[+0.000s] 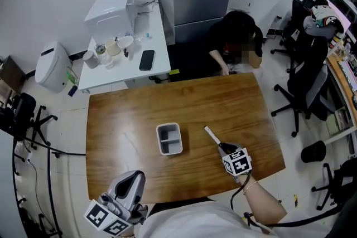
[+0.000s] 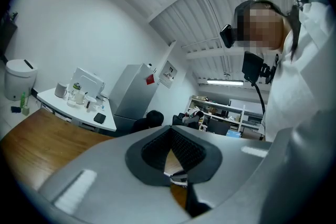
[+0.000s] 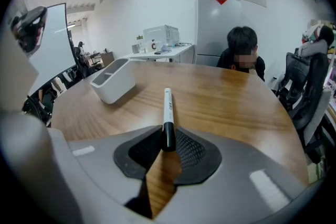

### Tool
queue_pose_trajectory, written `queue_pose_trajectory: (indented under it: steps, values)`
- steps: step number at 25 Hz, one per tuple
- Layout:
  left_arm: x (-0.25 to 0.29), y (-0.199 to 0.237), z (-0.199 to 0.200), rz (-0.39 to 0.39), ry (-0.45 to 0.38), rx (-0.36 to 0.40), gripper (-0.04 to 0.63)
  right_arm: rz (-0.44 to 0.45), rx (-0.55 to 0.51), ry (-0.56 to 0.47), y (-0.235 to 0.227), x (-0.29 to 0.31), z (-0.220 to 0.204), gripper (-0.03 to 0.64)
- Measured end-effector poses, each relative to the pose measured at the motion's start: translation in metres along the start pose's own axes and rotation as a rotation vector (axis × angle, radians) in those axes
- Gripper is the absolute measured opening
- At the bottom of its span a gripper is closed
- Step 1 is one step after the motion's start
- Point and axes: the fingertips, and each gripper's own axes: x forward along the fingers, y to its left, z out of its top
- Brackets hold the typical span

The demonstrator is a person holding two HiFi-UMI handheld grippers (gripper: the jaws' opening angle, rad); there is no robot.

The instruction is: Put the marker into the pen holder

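Note:
The marker (image 1: 212,136), white with a black cap, points up-left over the wooden table (image 1: 122,120). My right gripper (image 1: 223,147) is shut on its black cap end. In the right gripper view the marker (image 3: 167,110) sticks straight out from between the pads of the right gripper (image 3: 167,140), its white barrel over the wood. The pen holder (image 1: 169,139), a white rectangular box with two compartments, stands empty at the table's middle, left of the marker; the right gripper view shows the pen holder (image 3: 112,81) at far left. My left gripper (image 1: 131,180) hangs off the table's near edge, and in its own view the left gripper (image 2: 171,145) has its pads together with nothing between them.
A person (image 1: 237,36) crouches at the table's far edge. A white side table (image 1: 159,36) at the back left carries a white appliance, cups and a phone (image 1: 146,59). Office chairs (image 1: 307,81) stand to the right, a white bin (image 1: 53,67) to the left.

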Motion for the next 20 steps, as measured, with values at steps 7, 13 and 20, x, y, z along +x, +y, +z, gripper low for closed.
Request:
queue_pose_trajectory:
  steps: [7,13,20]
  values:
    - [-0.008,0.004,-0.005,0.024,0.002,-0.018,-0.006,0.145,-0.100,-0.177,0.061,-0.058,0.072,0.072]
    - [-0.018,0.005,-0.006,0.039,-0.012,-0.031,-0.006,0.342,-0.239,-0.113,0.138,-0.061,0.081,0.072]
    - [-0.042,0.017,-0.002,0.091,-0.035,-0.049,-0.006,0.319,-0.290,-0.076,0.156,-0.042,0.092,0.077]
